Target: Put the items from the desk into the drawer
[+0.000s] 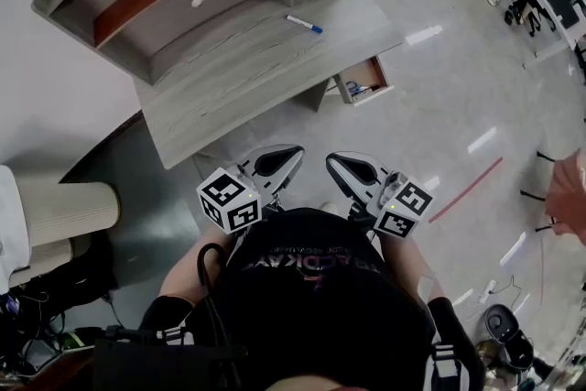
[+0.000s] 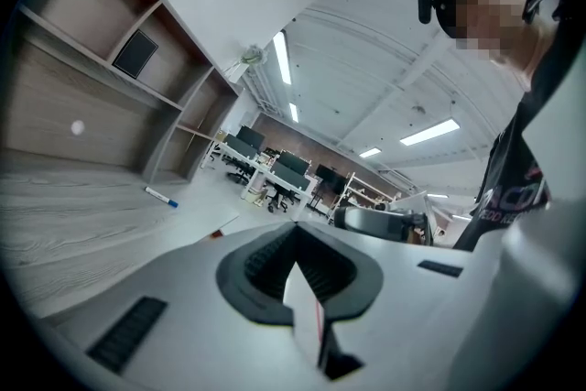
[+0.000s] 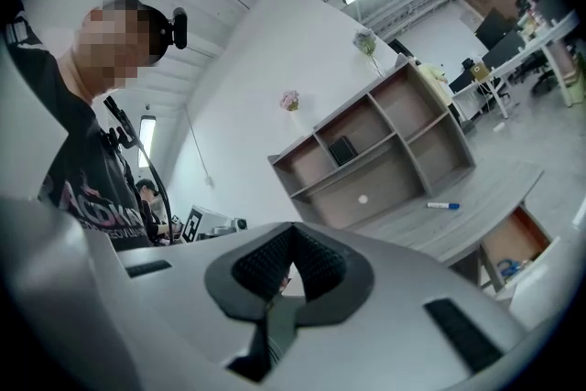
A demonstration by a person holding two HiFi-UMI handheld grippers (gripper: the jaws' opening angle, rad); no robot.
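The person is standing back from the surface, well apart from it, holding both tools out in front of the body. On the left, the left gripper is pointing toward the desk with its fingers pressed together and nothing between them. Beyond it, the one item I am seeing plainly is a marker, white-barrelled with a blue cap, lying flat on the bare wood near the right-hand half, below the shelf unit. It is looking light and stiff, but the barrel is smooth and round, so I am expecting it to roll or skid if nudged from one side. A squeeze across the middle of the barrel, fingers set square to its length, is looking like the safest hold. Further right, the right gripper is likewise carrying nothing, its fingers closed against each other. Past it, the drawer is standing pulled open at the desk's right end, with a small blue thing lying inside that I cannot identify.
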